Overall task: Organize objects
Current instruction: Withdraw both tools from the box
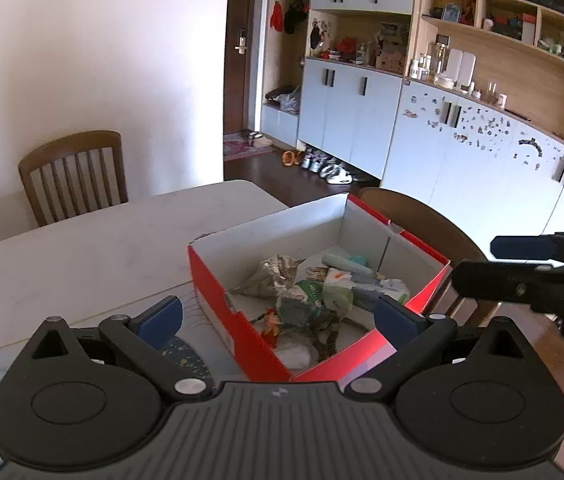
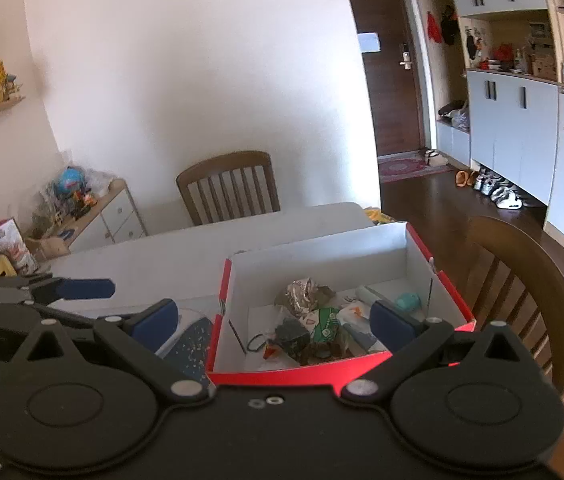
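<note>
A red shoebox [image 1: 218,292] with a white inside sits open on the white table [image 1: 82,252]. It holds several small items, among them a crumpled foil wrapper [image 1: 274,276], a green and white packet [image 1: 313,292] and a teal piece [image 2: 407,302]. My left gripper [image 1: 280,316] hovers open over the box's near corner with nothing between its fingers. My right gripper [image 2: 276,320] is also open and empty above the box's near wall [image 2: 282,376]. Each gripper shows at the edge of the other's view, the right one's blue pad [image 1: 521,246] beside the box.
A dark blue speckled flat thing [image 1: 182,352] lies on the table against the box's left side. One wooden chair [image 1: 74,176] stands at the table's far side, another [image 2: 521,280] close to the box on the right. Cabinets line the right wall.
</note>
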Motion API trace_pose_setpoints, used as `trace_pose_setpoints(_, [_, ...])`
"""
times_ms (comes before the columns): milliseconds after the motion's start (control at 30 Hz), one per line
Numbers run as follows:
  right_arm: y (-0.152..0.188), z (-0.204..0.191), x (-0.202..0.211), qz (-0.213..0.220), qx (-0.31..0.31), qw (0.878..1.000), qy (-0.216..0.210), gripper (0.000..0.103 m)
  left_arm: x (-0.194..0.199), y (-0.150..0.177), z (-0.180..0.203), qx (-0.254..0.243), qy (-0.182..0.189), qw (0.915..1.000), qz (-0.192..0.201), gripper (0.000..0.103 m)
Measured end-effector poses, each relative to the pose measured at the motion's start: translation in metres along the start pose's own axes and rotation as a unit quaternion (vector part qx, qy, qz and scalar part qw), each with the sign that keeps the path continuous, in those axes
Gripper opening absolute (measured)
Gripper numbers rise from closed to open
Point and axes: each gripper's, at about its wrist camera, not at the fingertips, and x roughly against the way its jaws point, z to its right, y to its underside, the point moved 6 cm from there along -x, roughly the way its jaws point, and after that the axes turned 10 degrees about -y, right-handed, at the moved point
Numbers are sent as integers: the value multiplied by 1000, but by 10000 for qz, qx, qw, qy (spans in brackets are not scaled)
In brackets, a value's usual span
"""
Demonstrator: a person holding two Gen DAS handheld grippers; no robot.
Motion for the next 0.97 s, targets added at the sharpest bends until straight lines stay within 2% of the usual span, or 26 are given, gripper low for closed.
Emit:
trace_pose_setpoints(400, [18,-10,4,0,-26,10000,34,102,12,10,-1,54,64,9999,101,103])
trace_pose_setpoints(967, [23,4,3,27,-256,9994,228,102,8,11,1,90,20,9999,119,103])
